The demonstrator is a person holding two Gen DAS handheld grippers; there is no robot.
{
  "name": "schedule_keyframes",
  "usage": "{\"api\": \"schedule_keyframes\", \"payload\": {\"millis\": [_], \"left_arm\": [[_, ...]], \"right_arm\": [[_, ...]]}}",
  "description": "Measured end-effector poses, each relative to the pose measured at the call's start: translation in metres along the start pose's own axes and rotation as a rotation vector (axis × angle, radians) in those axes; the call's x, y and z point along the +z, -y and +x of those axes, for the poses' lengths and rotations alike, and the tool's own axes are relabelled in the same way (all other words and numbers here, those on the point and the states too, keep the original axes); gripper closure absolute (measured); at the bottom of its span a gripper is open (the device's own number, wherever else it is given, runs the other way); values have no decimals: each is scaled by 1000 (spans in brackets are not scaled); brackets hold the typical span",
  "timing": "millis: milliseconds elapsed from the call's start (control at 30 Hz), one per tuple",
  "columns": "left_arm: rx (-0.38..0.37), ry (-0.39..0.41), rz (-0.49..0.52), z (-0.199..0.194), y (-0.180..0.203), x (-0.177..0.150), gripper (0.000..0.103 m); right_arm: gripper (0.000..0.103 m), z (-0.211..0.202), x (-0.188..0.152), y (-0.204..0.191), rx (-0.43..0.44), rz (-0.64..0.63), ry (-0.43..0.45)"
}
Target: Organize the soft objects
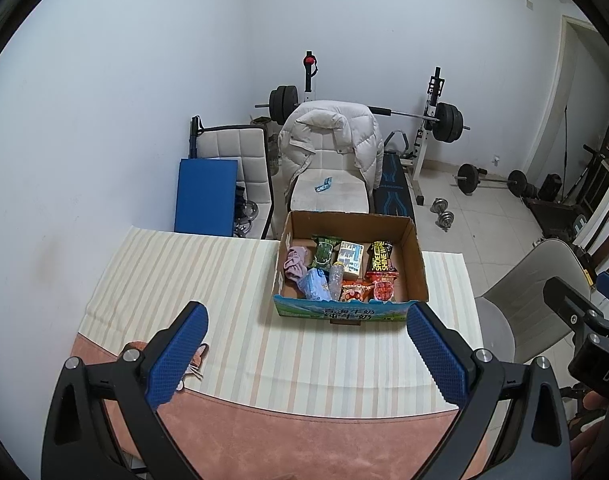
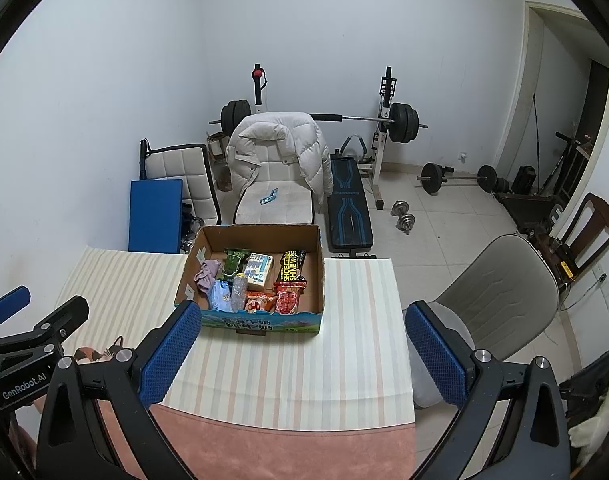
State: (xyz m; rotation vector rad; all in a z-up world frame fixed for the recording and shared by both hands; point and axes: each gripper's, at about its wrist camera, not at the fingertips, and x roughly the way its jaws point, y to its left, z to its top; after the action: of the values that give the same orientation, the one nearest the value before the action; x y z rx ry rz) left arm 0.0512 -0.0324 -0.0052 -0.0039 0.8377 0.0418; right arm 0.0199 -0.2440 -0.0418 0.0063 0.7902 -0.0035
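1. We find the soft objects gathered in an open cardboard box (image 1: pixel 418 264) at the far middle of the table: a crumpled mauve cloth (image 1: pixel 295 263) at its left side and a pale blue soft pack (image 1: pixel 314 285) just in front of it.
2. In the same box lie snack packets, among them a green packet (image 1: pixel 324 252), a black "Shoe Shine Wipes" pack (image 1: pixel 380 258) and red packets (image 1: pixel 382 288), plus a small carton (image 1: pixel 350 257) and a clear plastic bottle (image 1: pixel 336 278).
3. One soft item lies outside the box: a small plush toy (image 2: pixel 100 353) with brown and orange patches rests on the table's near left edge, partly hidden behind the left gripper.
4. The left gripper (image 1: pixel 306 354) hangs above the striped tablecloth (image 1: pixel 184 272), jaws wide apart, holding nothing. The right gripper (image 2: pixel 298 352) likewise stands spread and empty.
5. Our judgement: the scene fits either sorting about to take things out of the box, or items already collected into it. The plush toy outside is the only visible loose end.
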Motion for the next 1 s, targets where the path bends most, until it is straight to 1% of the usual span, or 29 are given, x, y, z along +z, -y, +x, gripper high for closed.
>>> {"api": "schedule_keyframes", "payload": {"millis": [1000], "left_arm": [[10, 17, -11, -4, 0, 10, 1]], "right_arm": [[0, 1, 2, -2, -1, 3, 9]]}}
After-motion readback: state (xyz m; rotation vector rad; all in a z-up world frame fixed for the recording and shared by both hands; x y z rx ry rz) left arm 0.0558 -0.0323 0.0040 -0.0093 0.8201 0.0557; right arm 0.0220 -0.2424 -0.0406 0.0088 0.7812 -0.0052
